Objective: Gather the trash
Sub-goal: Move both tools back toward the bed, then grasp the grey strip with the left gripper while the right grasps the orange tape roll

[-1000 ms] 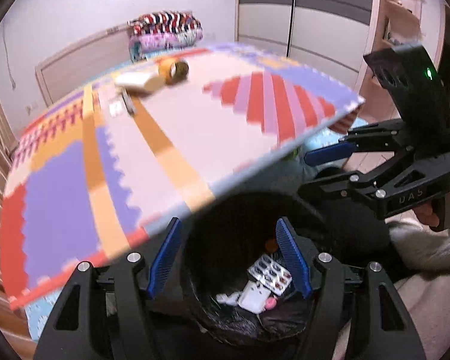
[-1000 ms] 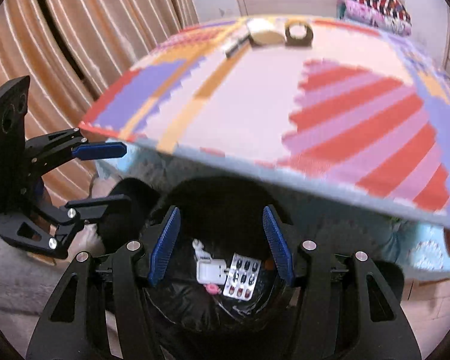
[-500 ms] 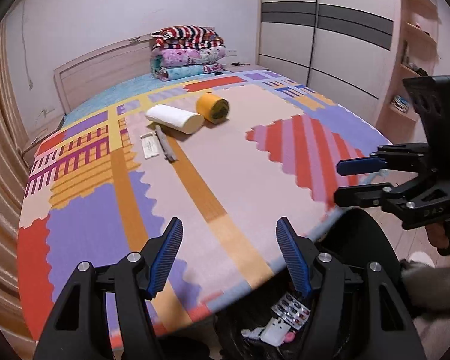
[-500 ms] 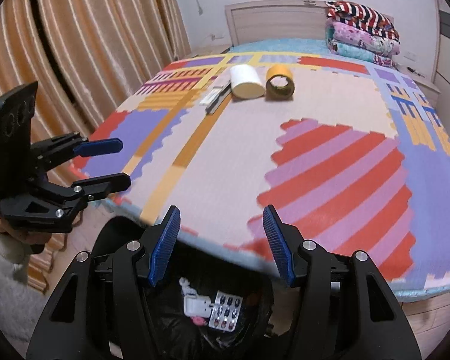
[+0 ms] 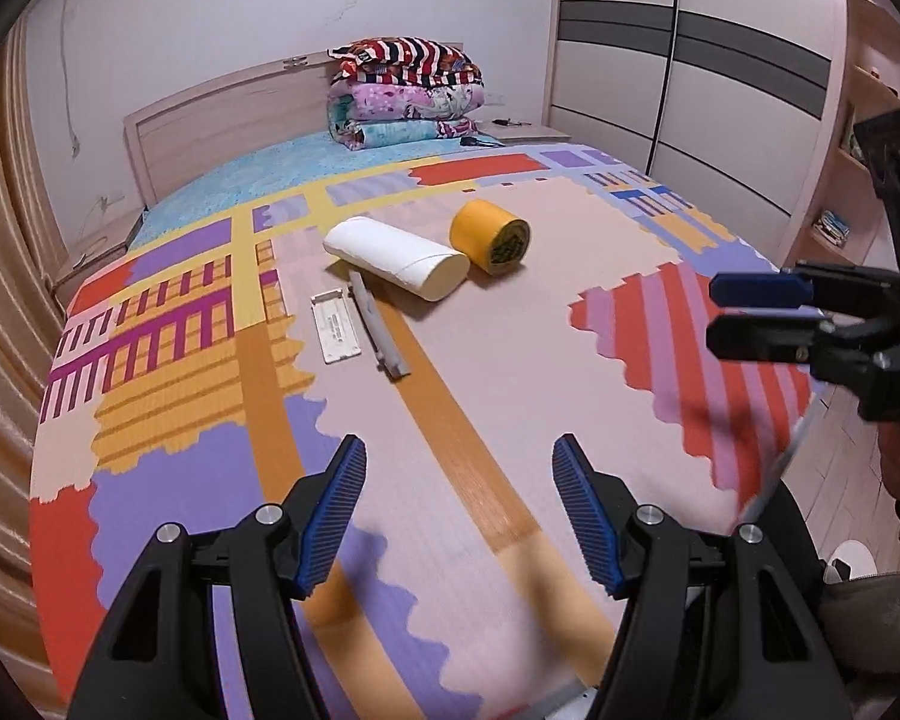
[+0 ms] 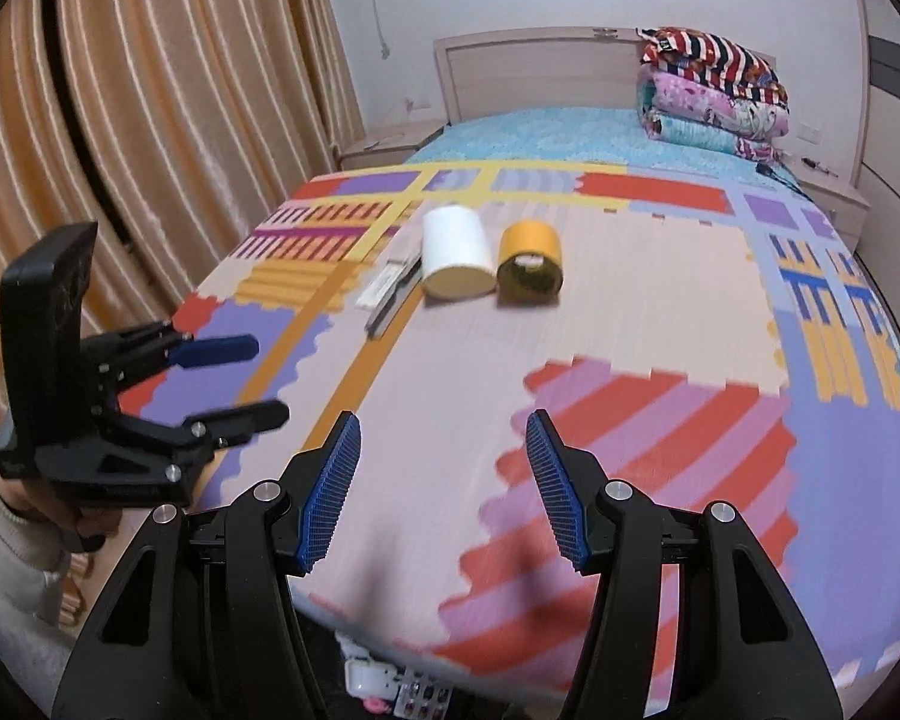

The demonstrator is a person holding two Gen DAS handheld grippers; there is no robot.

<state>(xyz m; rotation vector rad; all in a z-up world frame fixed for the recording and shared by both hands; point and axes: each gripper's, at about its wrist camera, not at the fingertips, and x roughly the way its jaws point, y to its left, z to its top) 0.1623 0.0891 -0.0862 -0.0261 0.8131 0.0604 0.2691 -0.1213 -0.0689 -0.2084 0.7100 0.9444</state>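
Room: bedroom with orange curtains at left, wooden headboard, wardrobe at right.
Surface: bed covered by a bright patchwork foam mat; folded blankets stacked at the head end.
Left gripper: empty, fingers wide apart, hovering over the near edge of the mat, aimed up the bed.
Flat white card: lying on the mat, far left of the cluster, just beside a grey strip.
Grey strip: long and thin, flat on the mat, its far end close to the white roll.
White roll: on its side, touching or nearly touching the yellow one.
Yellow tape roll: on its side, open end facing the camera, far right of the cluster.
Right gripper: empty, fingers spread, also above the near part of the mat.
Bin contents: pill blister and small white bits visible below the mat edge, so some trash already collected.
Likely step: reaching out for the remaining cluster, well apart from both grippers.
Doing it well: keep fingers open on approach; straddle each roll across its round body; for the flat card and strip, come in low and slide a finger under an edge, since soft foam may give way.
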